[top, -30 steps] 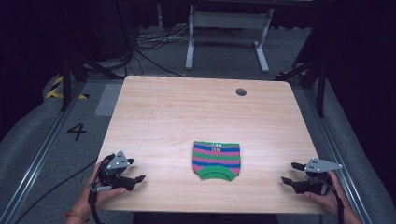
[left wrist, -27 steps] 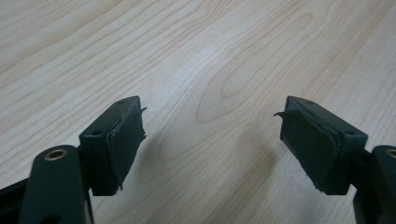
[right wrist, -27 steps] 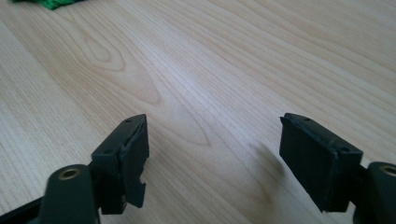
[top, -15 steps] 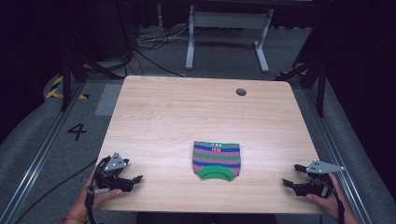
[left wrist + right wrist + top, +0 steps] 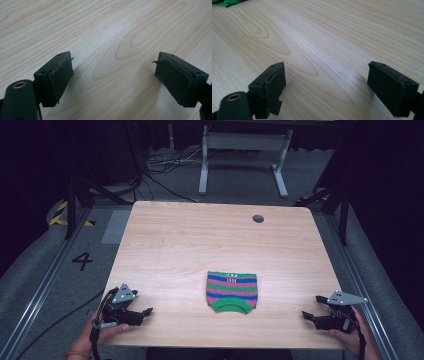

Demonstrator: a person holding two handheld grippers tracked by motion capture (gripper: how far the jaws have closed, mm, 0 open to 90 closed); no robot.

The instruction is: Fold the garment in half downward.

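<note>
A: What is lying around the striped knitted piece (image 5: 232,291), and is anything standing in the way of it?

B: Nothing is blocking it. It is lying flat on the tabletop (image 5: 200,245), near the front edge and about midway between the two hands, well apart from both. The left gripper (image 5: 145,312) is resting at the front left corner and the right gripper (image 5: 306,315) at the front right, each pointing inward toward the cloth. Bare wood is lying between each of them and it.

A: How are the jaws standing?

B: Both pairs are standing wide, with nothing between them but wood grain, and both have just been opening further.

A: Anything cut off or hard to read?

B: In the right gripper view a green corner of the cloth (image 5: 227,2) is peeking in at the top left, the rest cropped away. The small marks on its upper band are too fine to make out. The person's forearms are running off the bottom edge.

A: And the room?

B: Pale wood with a round cable hole (image 5: 258,218) near the far right corner; grey floor with a painted number 4 (image 5: 82,261), loose cables (image 5: 160,167) and a grey metal stand (image 5: 245,150) beyond, the background falling into darkness
</note>
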